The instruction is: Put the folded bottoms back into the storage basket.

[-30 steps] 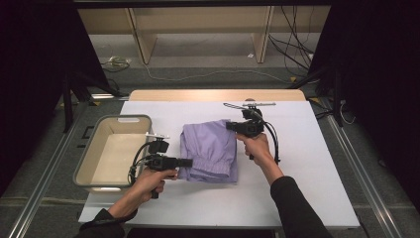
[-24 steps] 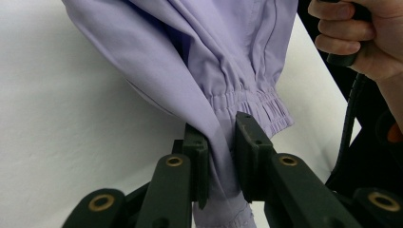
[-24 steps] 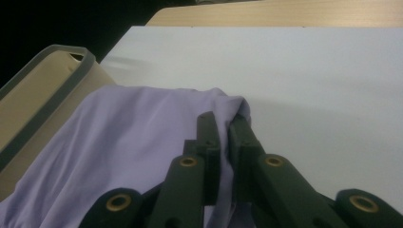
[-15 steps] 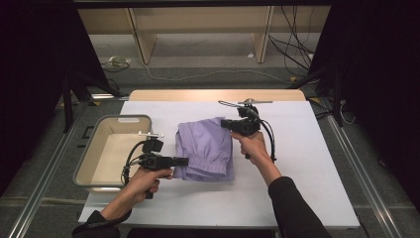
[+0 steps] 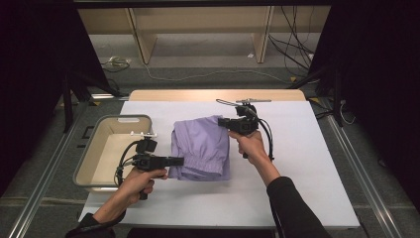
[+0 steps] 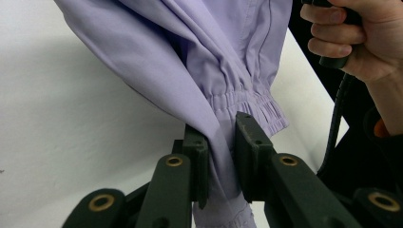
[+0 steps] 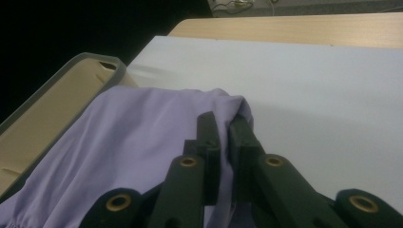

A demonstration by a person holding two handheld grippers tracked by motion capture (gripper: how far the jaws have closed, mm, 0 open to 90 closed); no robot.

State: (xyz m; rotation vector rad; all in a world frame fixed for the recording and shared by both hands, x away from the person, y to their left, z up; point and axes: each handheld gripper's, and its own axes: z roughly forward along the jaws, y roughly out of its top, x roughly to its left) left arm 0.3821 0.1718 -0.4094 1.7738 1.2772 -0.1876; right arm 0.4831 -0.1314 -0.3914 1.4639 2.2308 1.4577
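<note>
A folded lilac garment point(image 5: 202, 146) with elastic cuffs lies on the white table point(image 5: 297, 163), just right of the bin. My left gripper point(image 5: 179, 160) is shut on the garment's near left edge; in the left gripper view the lilac cloth point(image 6: 209, 85) runs pinched between the two black jaws, with my left gripper point(image 6: 221, 156) tilted sideways. My right gripper point(image 5: 224, 122) is shut on the garment's far right corner; in the right gripper view that cloth point(image 7: 138, 137) bunches at my right gripper point(image 7: 223, 126). The garment hangs slightly lifted between both grippers.
A beige bin with a grey rim point(image 5: 99, 131) stands at the table's left, its rim point(image 7: 62, 90) close to the garment. A wooden strip point(image 5: 218, 94) edges the far side of the table. Cables lie on the floor beyond. The person's right hand point(image 6: 361, 42) holds the other gripper's handle.
Both grippers have carried the garment leftwards, toward the bin. Its left edge now sits nearer the bin's rim. Both grips stay shut.
</note>
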